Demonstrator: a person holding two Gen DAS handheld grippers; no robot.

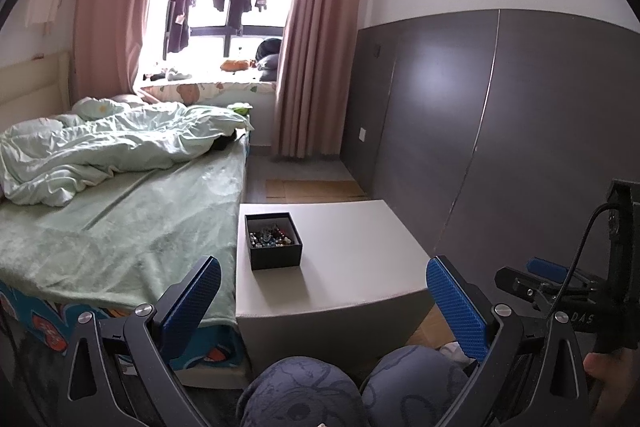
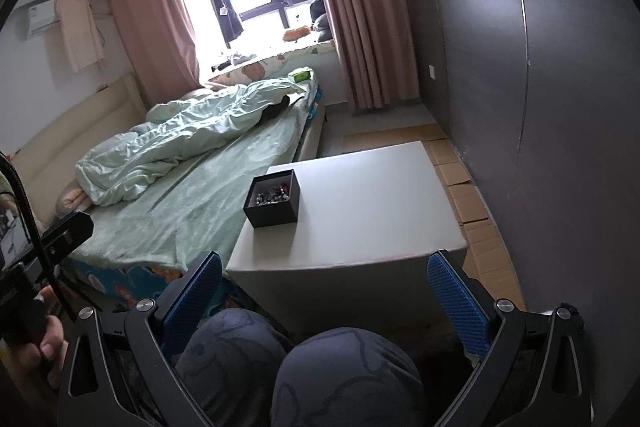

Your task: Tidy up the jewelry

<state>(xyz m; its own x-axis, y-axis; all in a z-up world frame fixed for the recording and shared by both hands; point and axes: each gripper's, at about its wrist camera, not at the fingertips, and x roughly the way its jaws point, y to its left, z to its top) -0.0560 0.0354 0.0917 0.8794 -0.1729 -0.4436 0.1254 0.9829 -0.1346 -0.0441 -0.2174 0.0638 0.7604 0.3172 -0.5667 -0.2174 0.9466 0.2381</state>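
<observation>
A small open black box [image 1: 273,241] holding a heap of beaded jewelry [image 1: 269,235] stands near the left edge of a white low table [image 1: 352,259]. It also shows in the right wrist view [image 2: 273,197], with the jewelry [image 2: 272,194] inside, on the table [image 2: 372,211]. My left gripper [image 1: 324,301] is open and empty, held well back from the table above the person's knees. My right gripper [image 2: 324,297] is open and empty, also back from the table's near edge. The right gripper also shows at the right edge of the left wrist view [image 1: 548,279].
A bed [image 1: 120,223] with a green sheet and crumpled duvet [image 1: 100,151] butts against the table's left side. A dark grey wall panel [image 1: 520,147] runs along the right. Cardboard sheets [image 2: 472,203] lie on the floor between table and wall. The person's knees [image 2: 312,375] are below the grippers.
</observation>
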